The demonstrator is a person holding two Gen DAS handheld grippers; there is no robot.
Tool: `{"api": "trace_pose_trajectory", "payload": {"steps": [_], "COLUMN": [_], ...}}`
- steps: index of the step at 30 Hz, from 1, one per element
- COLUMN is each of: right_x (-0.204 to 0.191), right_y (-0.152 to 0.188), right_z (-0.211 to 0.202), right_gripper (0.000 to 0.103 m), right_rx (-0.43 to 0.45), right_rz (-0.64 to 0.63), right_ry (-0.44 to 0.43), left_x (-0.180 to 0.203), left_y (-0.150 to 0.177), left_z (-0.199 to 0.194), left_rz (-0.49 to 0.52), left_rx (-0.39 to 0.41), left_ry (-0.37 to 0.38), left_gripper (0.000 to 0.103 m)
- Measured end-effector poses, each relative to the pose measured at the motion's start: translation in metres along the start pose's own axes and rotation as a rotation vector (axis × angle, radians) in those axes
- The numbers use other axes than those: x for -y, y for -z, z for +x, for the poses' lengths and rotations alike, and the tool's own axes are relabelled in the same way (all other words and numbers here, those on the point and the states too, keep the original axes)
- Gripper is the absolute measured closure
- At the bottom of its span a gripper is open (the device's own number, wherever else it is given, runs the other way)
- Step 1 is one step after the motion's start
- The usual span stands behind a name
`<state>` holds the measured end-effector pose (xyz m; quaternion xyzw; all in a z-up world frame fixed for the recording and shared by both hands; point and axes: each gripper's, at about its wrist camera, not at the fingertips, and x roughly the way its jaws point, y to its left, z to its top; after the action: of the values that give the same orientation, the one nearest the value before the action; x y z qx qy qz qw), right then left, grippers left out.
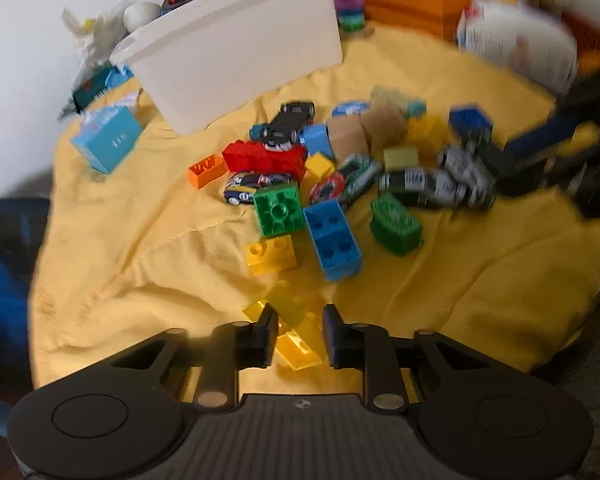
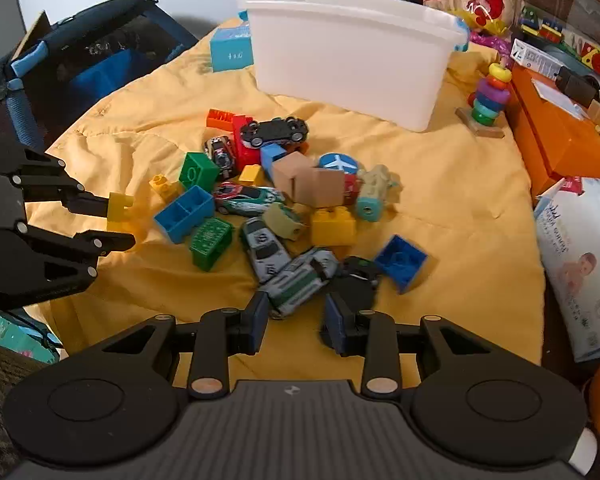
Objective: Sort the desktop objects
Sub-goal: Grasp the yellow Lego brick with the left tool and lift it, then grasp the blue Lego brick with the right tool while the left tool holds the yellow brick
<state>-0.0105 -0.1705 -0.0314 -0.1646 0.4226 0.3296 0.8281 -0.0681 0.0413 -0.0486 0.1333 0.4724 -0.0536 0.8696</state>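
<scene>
Yellow brick (image 1: 296, 340) clamped in left claw (image 1: 298, 336), above yellow cloth (image 1: 140, 272)

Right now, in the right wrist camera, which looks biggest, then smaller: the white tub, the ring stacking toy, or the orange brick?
Largest to smallest, as they look in that view:
1. white tub
2. ring stacking toy
3. orange brick
All three sit far back on the yellow cloth, so nearness hardly skews this order.

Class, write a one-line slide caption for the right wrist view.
Left gripper holds a yellow brick beside mixed bricks and toy cars before a white bin.
</scene>
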Motion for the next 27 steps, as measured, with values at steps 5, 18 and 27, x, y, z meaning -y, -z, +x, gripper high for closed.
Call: {"api": "trace_pose_trajectory", "payload": {"steps": [5, 18, 27], "right_x": [-0.014, -0.04, -0.068], "right_y": [-0.012, -0.064, -0.06], "right_z": [-0.002, 0.065, 0.07], "right_gripper": [0.066, 0.077, 0.085], "right_rx": [0.037, -0.064, -0.076], "right_rz": [0.045, 0.233, 0.092], "right_ry": [-0.019, -0.168, -0.076], "left_x": [-0.034, -0.006, 0.002], "left_y": [0.003, 0.029, 0.028], "left_z": [-0.003, -0.039, -0.038], "left_rz": [-0.167, 0.192, 0.267], "left_rx": [0.071, 0.168, 0.206], "left_ry": [0.319, 0.137, 0.146], "left_gripper": [0.094, 0.075, 0.074]}}
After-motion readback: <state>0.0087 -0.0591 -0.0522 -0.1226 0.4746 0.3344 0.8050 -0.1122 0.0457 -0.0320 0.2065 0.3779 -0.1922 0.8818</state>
